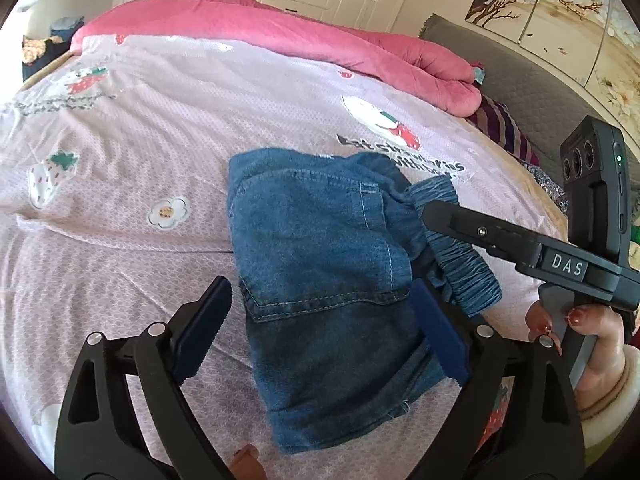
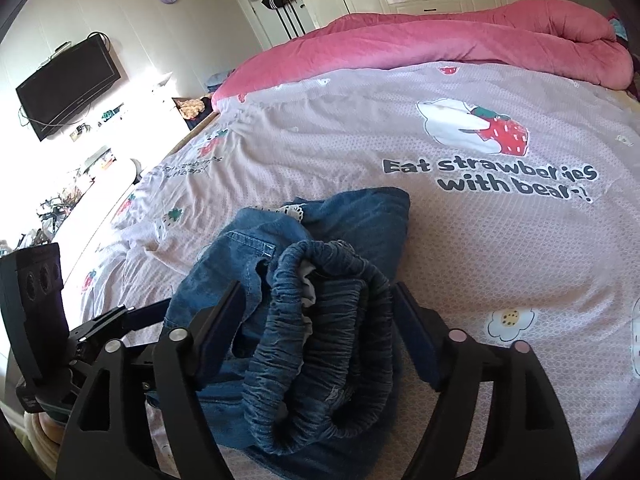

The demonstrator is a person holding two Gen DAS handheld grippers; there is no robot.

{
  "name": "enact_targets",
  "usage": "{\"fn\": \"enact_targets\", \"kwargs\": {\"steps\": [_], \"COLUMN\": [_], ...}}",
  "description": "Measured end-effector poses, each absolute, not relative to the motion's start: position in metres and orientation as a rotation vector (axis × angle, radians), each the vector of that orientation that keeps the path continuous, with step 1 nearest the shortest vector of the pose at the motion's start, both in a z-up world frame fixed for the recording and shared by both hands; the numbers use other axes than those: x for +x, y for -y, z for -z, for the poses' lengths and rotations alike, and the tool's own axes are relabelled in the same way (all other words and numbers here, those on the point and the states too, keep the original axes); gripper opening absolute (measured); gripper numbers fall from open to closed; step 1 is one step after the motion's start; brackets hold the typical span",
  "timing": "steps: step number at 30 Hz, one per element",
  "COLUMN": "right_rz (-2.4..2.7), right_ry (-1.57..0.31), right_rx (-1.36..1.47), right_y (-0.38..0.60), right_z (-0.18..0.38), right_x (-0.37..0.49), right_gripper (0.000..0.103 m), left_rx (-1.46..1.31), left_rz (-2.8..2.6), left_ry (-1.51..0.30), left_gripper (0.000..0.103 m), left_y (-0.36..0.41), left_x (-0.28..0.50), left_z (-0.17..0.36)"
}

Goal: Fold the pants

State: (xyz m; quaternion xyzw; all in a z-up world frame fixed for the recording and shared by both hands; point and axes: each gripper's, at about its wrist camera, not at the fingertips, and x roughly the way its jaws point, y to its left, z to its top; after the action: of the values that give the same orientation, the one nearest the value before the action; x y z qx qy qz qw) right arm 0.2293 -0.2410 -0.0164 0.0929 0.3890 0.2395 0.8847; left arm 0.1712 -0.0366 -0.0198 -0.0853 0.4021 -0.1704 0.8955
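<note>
Folded denim pants [image 1: 320, 280] lie as a compact bundle on the strawberry-print bedsheet [image 1: 140, 128], long axis running away from the person, the gathered elastic waistband [image 2: 320, 340] on the bundle's right edge. The left gripper [image 1: 320, 332] straddles the near end, jaws spread, neither pad pressing the cloth. The right gripper [image 2: 320, 340] brackets the waistband, likewise spread, and judged the nearer to it. A pink quilt [image 1: 280, 36] lies well beyond.

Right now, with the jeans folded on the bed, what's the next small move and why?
Probably lift both grippers clear. The jeans lie in a compact fold on the bedspread, and the left gripper and right gripper have open jaws not pressing the cloth.
</note>
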Motion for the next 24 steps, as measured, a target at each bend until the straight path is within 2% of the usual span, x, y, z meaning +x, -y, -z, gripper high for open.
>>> {"fn": "enact_targets", "kwargs": {"steps": [14, 20, 24], "right_rz": [-0.482, -0.462, -0.458], "right_ry": [-0.778, -0.753, -0.741], "right_rx": [0.229, 0.222, 0.223], "right_y": [0.248, 0.25, 0.251], "right_z": [0.008, 0.004, 0.0], "right_x": [0.226, 0.221, 0.218], "right_gripper": [0.087, 0.094, 0.095], "left_rx": [-0.163, -0.167, -0.172], "left_rz": [0.308, 0.295, 0.287], "left_ry": [-0.81, -0.802, -0.799], "left_gripper": [0.093, 0.093, 0.093], "left_y": [0.031, 0.028, 0.026], "left_x": [0.168, 0.166, 0.165], "left_z": [0.013, 0.012, 0.011]}}
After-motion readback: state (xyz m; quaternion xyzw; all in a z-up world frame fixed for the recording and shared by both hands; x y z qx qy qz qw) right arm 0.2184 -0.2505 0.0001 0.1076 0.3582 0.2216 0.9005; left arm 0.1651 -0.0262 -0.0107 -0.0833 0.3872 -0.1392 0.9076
